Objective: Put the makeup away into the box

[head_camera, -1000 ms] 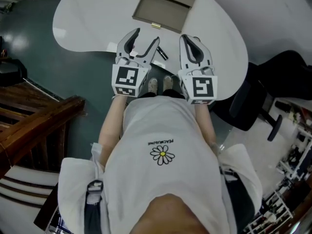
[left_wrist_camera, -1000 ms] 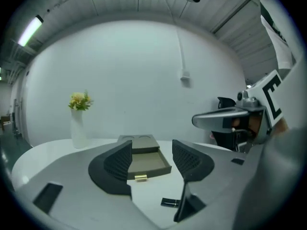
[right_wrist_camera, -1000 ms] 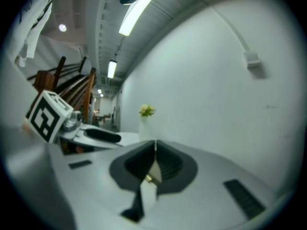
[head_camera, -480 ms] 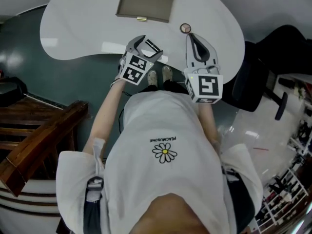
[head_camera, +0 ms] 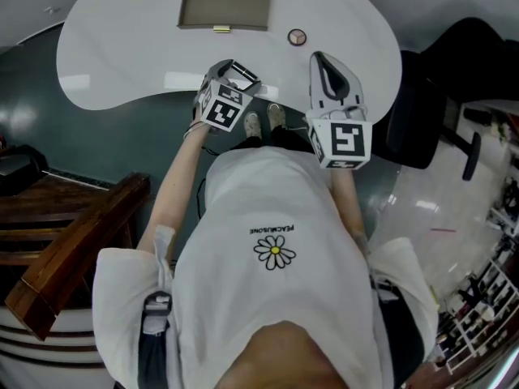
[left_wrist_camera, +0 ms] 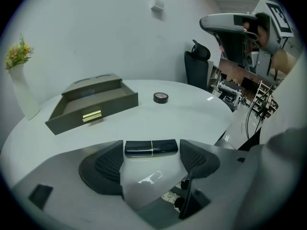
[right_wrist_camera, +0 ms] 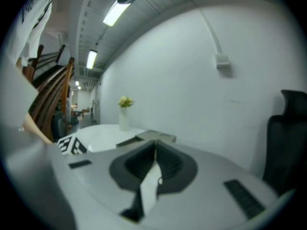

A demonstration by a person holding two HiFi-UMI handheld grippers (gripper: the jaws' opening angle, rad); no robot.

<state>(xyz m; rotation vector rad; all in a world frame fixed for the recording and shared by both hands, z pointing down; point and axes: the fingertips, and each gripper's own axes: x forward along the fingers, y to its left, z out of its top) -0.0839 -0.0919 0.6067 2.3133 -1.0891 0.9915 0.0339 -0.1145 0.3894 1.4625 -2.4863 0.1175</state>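
White table (head_camera: 122, 55) curves across the space ahead of you, with teal floor below it. At its far side sits the open box (head_camera: 225, 5), and its inside looks bare from above. Your left gripper (head_camera: 231, 81) tilts down over the near edge with its jaws spread wide, having just been opening. Your right gripper (head_camera: 321, 58) hovers beside it, jaws pressed together on nothing.

The coming grab turns on one thing. The black makeup tube (left_wrist_camera: 151, 147) lies on the table between your left pads (left_wrist_camera: 103, 164), with its long axis running from one pad to the other. Closing now would likely catch it by its ends unless you roll the wrist. Your left is clearly the nearer hand.

A small round compact (head_camera: 297, 36) lies to the right of the box. A second ago both grippers were side by side above the edge, and the left has since dipped to the tube.
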